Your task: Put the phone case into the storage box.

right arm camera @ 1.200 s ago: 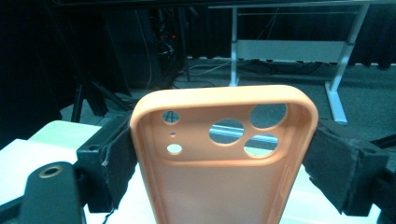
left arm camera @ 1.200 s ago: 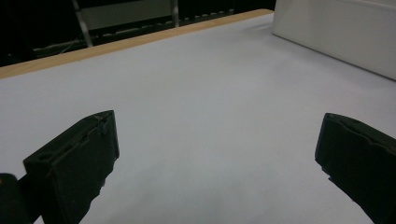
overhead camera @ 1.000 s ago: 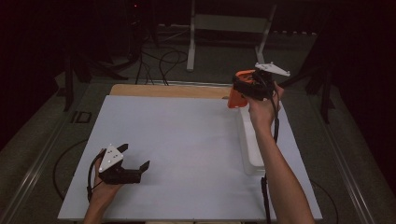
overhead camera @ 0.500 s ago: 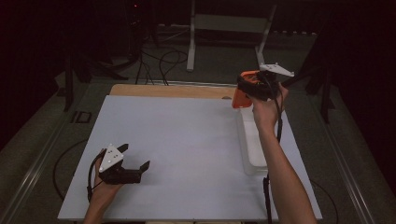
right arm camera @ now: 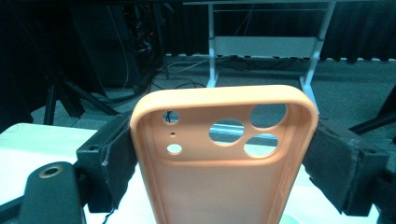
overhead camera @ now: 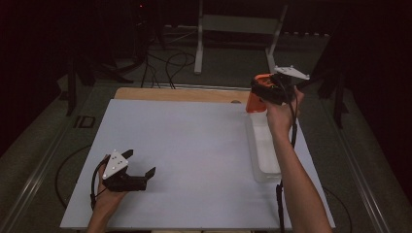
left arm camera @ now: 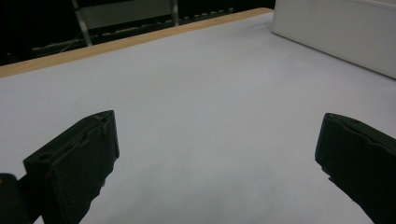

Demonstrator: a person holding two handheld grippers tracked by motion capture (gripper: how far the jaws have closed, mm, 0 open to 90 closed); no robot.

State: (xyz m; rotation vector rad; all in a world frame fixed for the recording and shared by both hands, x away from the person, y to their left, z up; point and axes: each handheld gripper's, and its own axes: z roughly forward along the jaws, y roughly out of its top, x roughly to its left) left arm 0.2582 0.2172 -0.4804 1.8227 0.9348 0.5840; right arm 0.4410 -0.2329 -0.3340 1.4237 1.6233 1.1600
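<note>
The right tool [overhead camera: 262,92] was clamped on the sides of an orange case [right arm camera: 224,158], held above the desk's [overhead camera: 194,145] far right corner, while the left tool [overhead camera: 138,167] rested wide apart on the desk, holding nothing

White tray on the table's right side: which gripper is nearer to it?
Right. The right gripper holds an orange phone case above the white tray's far end; the left gripper rests across the table.

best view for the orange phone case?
Right gripper view: the orange phone case sits close up, camera cutouts clear, clamped by its side edges between the right gripper fingers. In the high view it's a small orange patch beside that hand.
</note>
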